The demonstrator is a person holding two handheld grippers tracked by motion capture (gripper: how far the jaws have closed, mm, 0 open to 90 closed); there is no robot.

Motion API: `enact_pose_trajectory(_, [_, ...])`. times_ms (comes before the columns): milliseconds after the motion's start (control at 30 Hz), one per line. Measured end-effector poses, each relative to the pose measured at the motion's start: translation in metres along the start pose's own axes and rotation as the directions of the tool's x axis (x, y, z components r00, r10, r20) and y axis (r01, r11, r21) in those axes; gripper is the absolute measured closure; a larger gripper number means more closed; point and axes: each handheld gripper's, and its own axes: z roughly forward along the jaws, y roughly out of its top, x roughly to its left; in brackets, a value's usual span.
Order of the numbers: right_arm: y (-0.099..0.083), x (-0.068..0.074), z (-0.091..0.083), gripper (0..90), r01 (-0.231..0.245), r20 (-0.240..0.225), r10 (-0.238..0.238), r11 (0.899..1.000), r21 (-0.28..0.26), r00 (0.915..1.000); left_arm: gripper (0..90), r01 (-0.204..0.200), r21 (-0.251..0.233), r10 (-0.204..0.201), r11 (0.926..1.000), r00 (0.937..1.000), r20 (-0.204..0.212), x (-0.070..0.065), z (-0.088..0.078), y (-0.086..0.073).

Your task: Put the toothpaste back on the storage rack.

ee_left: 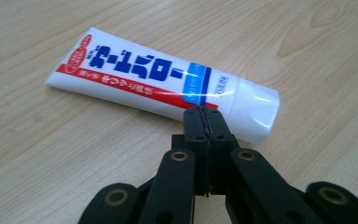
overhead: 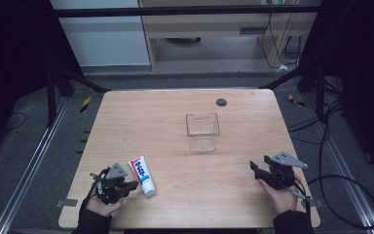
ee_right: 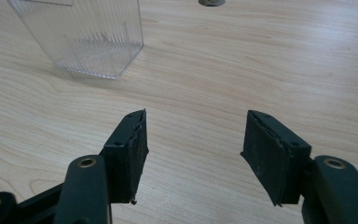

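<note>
At mid-table, clear plastic container (overhead: 202,131), upright, nothing inside

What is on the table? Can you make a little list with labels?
table: light wood, with a small dark round spot near the far edge
tube: white, red and blue print, white cap, lying flat by the left gripper
box: clear and see-through, standing upright mid-table, looks empty
left gripper: jaws pressed together, tips right beside the tube, not holding it
right gripper: jaws wide apart over bare wood, holding nothing
</note>
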Motion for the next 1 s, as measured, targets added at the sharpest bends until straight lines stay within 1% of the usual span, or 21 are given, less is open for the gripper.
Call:
enact_pose_trajectory(133, [0.000,0.000,0.000,38.6,0.000,-0.002,0.000,1.000,0.004,1.0000,89.7,-0.002,0.008,0.002,1.0000,0.9999,0.016,-0.003,0.002,0.001])
enact_pose_trajectory(233, [0.000,0.000,0.001,37.8,0.000,-0.001,0.000,1.000,0.006,1.0000,89.7,-0.009,0.012,0.009,0.9999,0.9998,0.019,-0.005,0.003,0.002])
enact_pose_trajectory(267, [0.000,0.000,0.001,37.6,-0.007,-0.004,0.007,1.000,0.010,1.0000,89.7,-0.006,0.014,0.006,0.9999,0.9997,0.023,-0.006,0.004,0.002])
enact_pose_trajectory(400, [0.000,0.000,0.001,36.8,-0.008,-0.004,0.008,1.000,0.011,1.0000,89.7,-0.010,0.018,0.009,0.9998,0.9995,0.029,-0.007,0.006,0.002])
enact_pose_trajectory(433, [-0.001,-0.001,0.002,36.6,0.002,0.002,-0.002,1.000,0.008,1.0000,89.7,-0.006,0.016,0.006,0.9999,0.9994,0.033,-0.008,0.007,0.003])
enact_pose_trajectory(600, [-0.001,-0.001,0.003,35.5,-0.003,0.002,0.003,1.000,0.013,1.0000,89.7,-0.005,0.007,0.005,1.0000,0.9994,0.033,-0.008,0.007,0.004])
enact_pose_trajectory(700, [-0.001,-0.001,0.003,35.1,-0.003,0.003,0.003,1.000,0.015,1.0000,89.7,0.006,0.004,-0.006,1.0000,0.9992,0.039,-0.009,0.009,0.004])
enact_pose_trajectory(900, [-0.001,-0.003,0.003,34.2,-0.010,0.006,0.010,1.000,0.019,0.9999,89.7,0.008,0.000,-0.008,1.0000,0.9989,0.046,-0.010,0.011,0.006])
enact_pose_trajectory(1000, [-0.002,-0.003,0.003,34.0,-0.007,0.008,0.007,1.000,0.019,0.9999,89.7,0.003,-0.003,-0.002,1.0000,0.9989,0.046,-0.011,0.012,0.006])
